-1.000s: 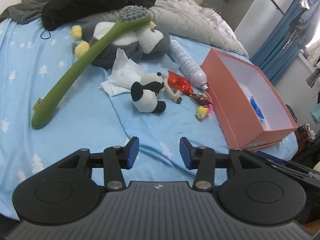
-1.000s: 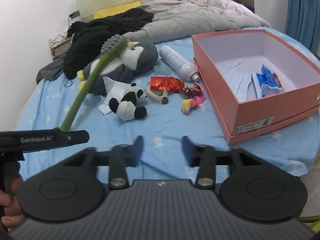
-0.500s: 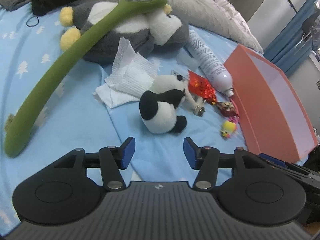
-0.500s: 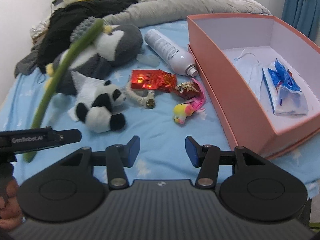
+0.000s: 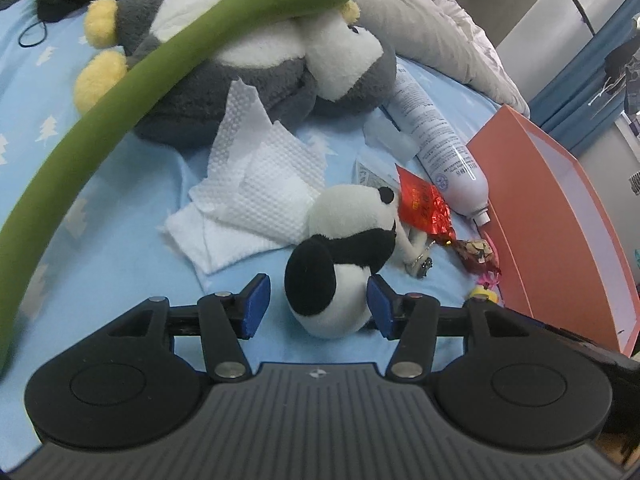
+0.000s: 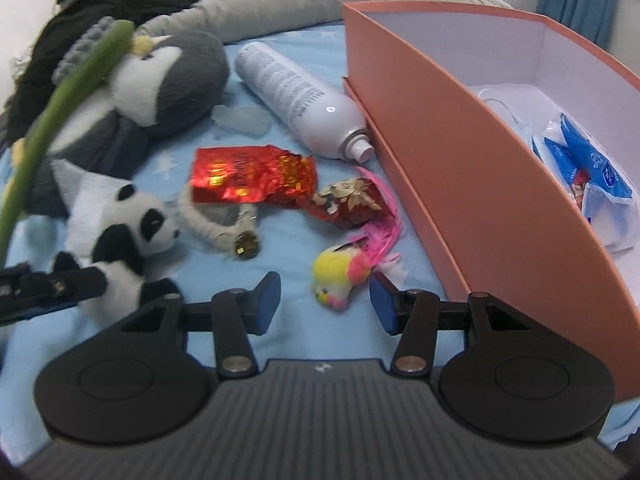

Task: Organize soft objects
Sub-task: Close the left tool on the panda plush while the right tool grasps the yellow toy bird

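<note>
The left gripper [image 5: 318, 304] is low over the bed with its jaws wide apart. One blue pad [image 5: 256, 304] sits on each side of the panda [image 5: 340, 264]; the right pad touches its fur and the left pad is just beside it.

The right gripper [image 6: 325, 304] is low too, and its jaws are also wide apart. The small bird toy [image 6: 340, 276] lies between its blue pads [image 6: 267, 302], touching neither.

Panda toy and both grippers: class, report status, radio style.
Left gripper open, jaws astride panda toy, not clamped. Right gripper open, yellow-pink bird toy between jaws. Orange box alongside; foil wrapper nearby.
</note>
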Demonstrator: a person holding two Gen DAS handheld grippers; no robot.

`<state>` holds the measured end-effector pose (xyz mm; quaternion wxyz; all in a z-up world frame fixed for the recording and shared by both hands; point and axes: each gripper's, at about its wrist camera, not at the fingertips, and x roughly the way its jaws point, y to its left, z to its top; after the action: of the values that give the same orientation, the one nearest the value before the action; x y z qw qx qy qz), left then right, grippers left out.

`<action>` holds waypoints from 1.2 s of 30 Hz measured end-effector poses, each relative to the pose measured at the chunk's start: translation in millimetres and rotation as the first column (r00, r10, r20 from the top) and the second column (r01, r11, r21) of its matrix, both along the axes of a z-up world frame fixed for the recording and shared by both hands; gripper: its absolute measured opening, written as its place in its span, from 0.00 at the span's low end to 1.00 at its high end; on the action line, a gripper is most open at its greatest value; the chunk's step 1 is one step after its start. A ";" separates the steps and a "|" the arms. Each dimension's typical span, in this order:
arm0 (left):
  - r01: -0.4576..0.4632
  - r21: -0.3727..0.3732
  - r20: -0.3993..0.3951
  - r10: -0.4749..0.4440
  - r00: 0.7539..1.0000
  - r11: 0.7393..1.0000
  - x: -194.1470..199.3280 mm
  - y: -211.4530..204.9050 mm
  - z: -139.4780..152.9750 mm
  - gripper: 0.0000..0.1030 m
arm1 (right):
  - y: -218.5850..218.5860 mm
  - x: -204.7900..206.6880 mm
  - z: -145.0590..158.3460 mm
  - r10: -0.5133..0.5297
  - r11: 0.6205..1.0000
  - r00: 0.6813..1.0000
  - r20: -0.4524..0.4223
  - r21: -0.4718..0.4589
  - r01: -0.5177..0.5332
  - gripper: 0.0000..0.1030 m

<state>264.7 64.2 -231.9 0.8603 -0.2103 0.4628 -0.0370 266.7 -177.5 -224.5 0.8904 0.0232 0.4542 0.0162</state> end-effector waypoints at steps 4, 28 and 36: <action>0.006 -0.010 0.001 -0.006 1.000 1.000 4.6 -1.8 -5.5 0.58 | -0.8 11.2 -7.5 -0.031 0.999 0.999 -0.011 -0.023 0.030 0.47; -0.027 0.043 0.002 0.027 1.000 0.999 -58.2 -24.0 23.8 0.41 | -9.3 -45.1 27.7 0.065 0.995 0.998 -0.014 0.076 -0.064 0.34; -0.044 0.046 0.007 0.043 0.999 0.998 -106.5 -30.7 35.3 0.40 | -9.4 -90.8 43.8 0.115 0.987 0.993 0.000 0.112 -0.114 0.35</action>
<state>158.2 33.5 -196.6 0.8670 -0.2002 0.4563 -0.0081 176.0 -186.9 -180.7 0.8838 0.0469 0.4561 0.0928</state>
